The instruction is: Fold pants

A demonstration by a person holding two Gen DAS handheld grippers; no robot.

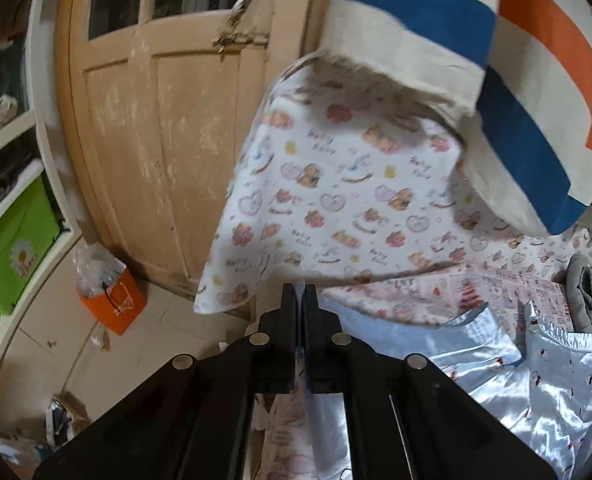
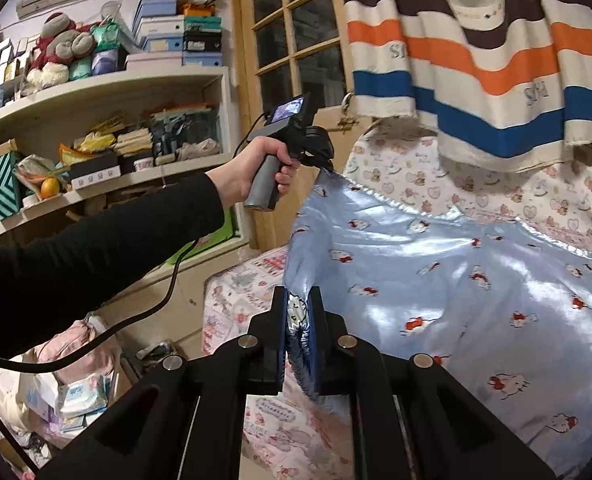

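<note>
now both tools are clamped on the pants (image 2: pixel 436 280), a shiny pale blue satin pair printed with small cartoon cats. low in the centre of the right wrist view, the right gripper (image 2: pixel 299 308) has its jaws narrowed onto a bunched edge of the fabric, which fills the thin gap between the pads. up and left of the middle in that same view, a hand (image 2: pixel 256 164) in a black sleeve holds the left gripper (image 2: pixel 328 166) by its grey handle, and the top corner of the pants hangs from its tip, so the cloth stretches in a lifted sheet between the two tools and drapes down to the lower right. in the left wrist view the left gripper's jaws sit pressed almost together at bottom centre, a thin sliver of blue cloth pinched between them, with more of the pants lying crumpled at the lower right over the patterned bedsheet (image 1: pixel 336 184). a striped curtain (image 2: pixel 476 60) hangs at the upper right.
</note>
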